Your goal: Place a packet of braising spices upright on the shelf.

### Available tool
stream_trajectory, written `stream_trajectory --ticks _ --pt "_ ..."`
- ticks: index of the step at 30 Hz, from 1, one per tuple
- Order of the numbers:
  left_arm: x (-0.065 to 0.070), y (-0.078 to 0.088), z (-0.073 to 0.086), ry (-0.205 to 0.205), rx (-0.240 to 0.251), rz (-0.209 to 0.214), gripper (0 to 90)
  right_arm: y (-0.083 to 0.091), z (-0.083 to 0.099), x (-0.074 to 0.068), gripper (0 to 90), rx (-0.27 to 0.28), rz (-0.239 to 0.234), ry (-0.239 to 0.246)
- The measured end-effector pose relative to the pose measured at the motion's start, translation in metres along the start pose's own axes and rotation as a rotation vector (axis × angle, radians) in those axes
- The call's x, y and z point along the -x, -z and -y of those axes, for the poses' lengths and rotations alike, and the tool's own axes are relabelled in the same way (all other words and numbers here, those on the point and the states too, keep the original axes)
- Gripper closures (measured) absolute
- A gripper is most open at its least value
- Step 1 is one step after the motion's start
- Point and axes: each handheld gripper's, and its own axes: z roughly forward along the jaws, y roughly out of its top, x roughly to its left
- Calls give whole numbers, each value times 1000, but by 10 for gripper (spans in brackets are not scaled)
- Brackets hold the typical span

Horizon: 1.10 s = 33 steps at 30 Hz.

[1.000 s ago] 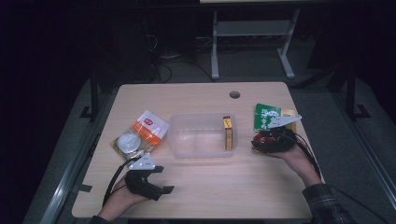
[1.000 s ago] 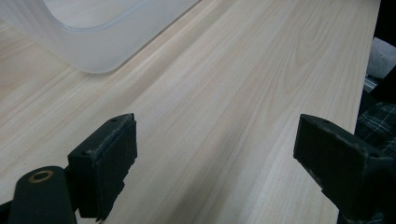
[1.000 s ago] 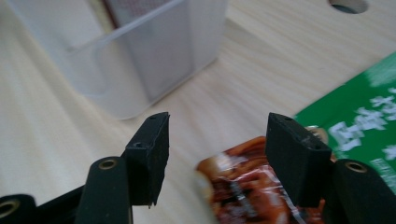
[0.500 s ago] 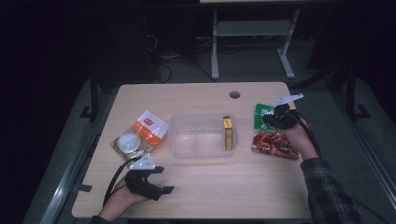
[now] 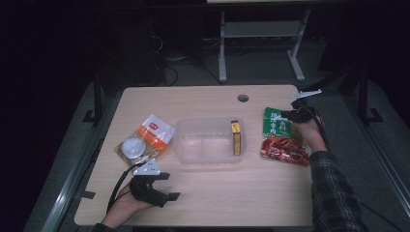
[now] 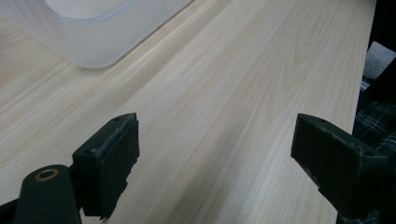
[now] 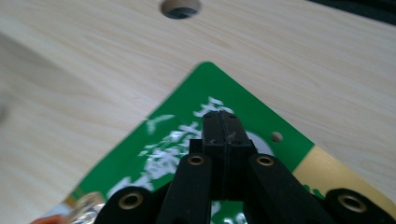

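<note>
My right gripper (image 5: 289,115) (image 7: 221,117) hovers low over a green snack packet (image 5: 275,124) (image 7: 187,140) at the table's right. Its jaws have just been closing and now press flat together with nothing between them. A red packet (image 5: 285,150) lies just nearer than the green one, beside the person's sleeve. My left gripper (image 5: 170,186) (image 6: 215,154) rests near the front left edge, jaws wide apart over bare wood. A clear plastic container (image 5: 208,121) (image 6: 93,32) stands mid-table with a slim yellow-brown box (image 5: 235,137) against its right wall.
An orange-and-white packet (image 5: 155,133) and a round white item in a clear bag (image 5: 131,146) lie left of the container. A cable hole (image 5: 242,98) (image 7: 180,7) is in the table's far side. Bare wood stretches along the front.
My right gripper has moved away from the red packet to the far side, over the green packet, and its jaws have closed. The left gripper has kept still.
</note>
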Motion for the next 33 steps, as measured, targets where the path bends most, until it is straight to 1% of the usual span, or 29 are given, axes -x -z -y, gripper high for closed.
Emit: stream_trajectory --ticks 1,2,5,6,7,9,11,12,13,15,17,18,21,23,25,27,29,31,33 --pt "0 0 0 2 0 0 147 -4 2 4 898 2 -2 -23" --pt "0 0 0 9 -1 1 147 -8 4 8 898 4 9 -29" --pt "-1 1 -1 1 1 -5 147 -17 8 14 897 7 23 -52" --pt "-1 1 -1 -1 0 -5 148 -20 9 15 898 3 40 -56" --pt "-1 1 -1 1 2 -6 148 -21 10 16 897 5 46 -60" --pt "-1 0 -1 4 2 -5 148 -25 13 19 897 8 55 -76" --pt "-1 0 -1 -1 0 -7 149 -27 13 22 897 26 54 -100" --pt "-1 0 0 -3 5 -8 161 -28 13 23 897 28 64 -98" --pt "0 0 0 -5 5 -8 165 -29 14 23 897 29 71 -106" --pt "0 1 -1 -8 6 -10 165 -32 15 25 897 31 75 -116" --pt "0 1 -1 -3 12 -11 165 -35 17 27 897 21 87 -117" --pt "0 1 -1 -4 8 -12 165 -36 18 28 897 28 78 -120" --pt "0 -1 -1 -4 -4 -11 167 -37 19 29 897 39 83 -109" --pt "0 -3 0 -10 -11 -13 167 -37 19 30 897 45 89 -112" --pt "0 -4 -1 -14 -17 -14 167 -38 20 32 897 55 85 -117" --pt "0 -5 -1 -10 -15 -13 167 -38 20 32 898 56 83 -120" --pt "0 -5 -1 -12 -17 -13 167 -36 20 32 898 45 79 -109" --pt "0 -5 0 -12 -18 -13 167 -34 20 31 898 26 87 -89" --pt "-1 -3 0 -11 -10 -15 167 -31 21 31 898 12 87 -81"
